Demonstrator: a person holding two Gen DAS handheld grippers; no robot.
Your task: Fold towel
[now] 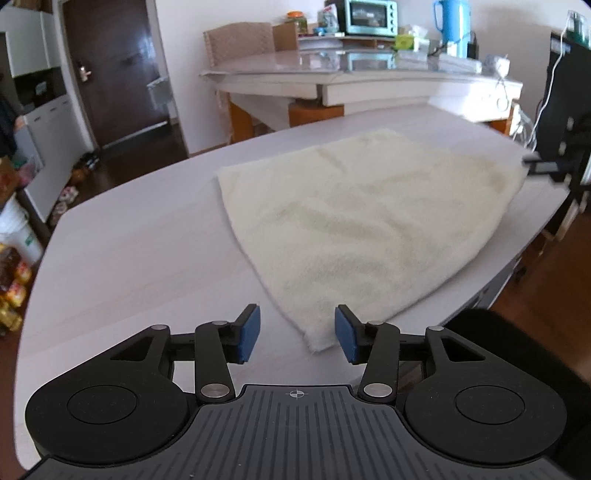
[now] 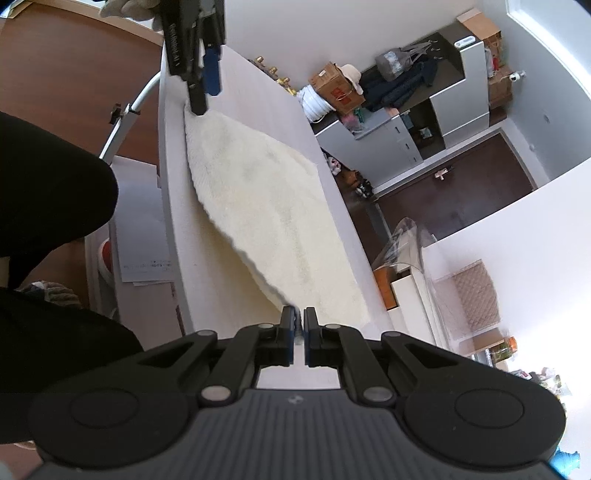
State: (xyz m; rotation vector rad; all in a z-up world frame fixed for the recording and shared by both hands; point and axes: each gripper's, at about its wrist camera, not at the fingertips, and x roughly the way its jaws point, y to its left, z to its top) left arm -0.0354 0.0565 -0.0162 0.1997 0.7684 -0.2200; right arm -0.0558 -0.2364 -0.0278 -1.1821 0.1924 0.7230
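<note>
One pale tabletop (image 1: 129,251) carries the work, and behind it in the left wrist view stands a second, glass-covered table (image 1: 332,70) crowded with kitchen things. On the tabletop lies one cream towel (image 1: 369,221), a single layer spread mostly flat, its near corner pointing toward the left tool (image 1: 297,334) and one far corner reaching the tabletop's right edge.

There are two tools. The left tool hovers low over the tabletop with its two blue-padded fingers (image 1: 249,332) set well apart, the towel's near corner lying between and just ahead of them, not gripped. Seen from the right wrist camera, the same left tool (image 2: 205,88) hangs tip-down at the towel's (image 2: 266,206) far corner, held by one hand in a light glove (image 2: 129,7) at the top of the frame.

The right tool (image 2: 299,328) is rolled sideways, so the room appears tilted in its view. Its two fingers are drawn nearly together, and the towel's edge runs into the narrow slot between them, lifted a little off the tabletop (image 2: 192,258) there; it looks pinched, though the contact itself is hidden.

Smaller things on the far table: one mint-green toaster oven (image 1: 371,16), one blue jug (image 1: 452,24).

White lettering runs along the left tool's body in the right wrist view, too blurred to read.
</note>
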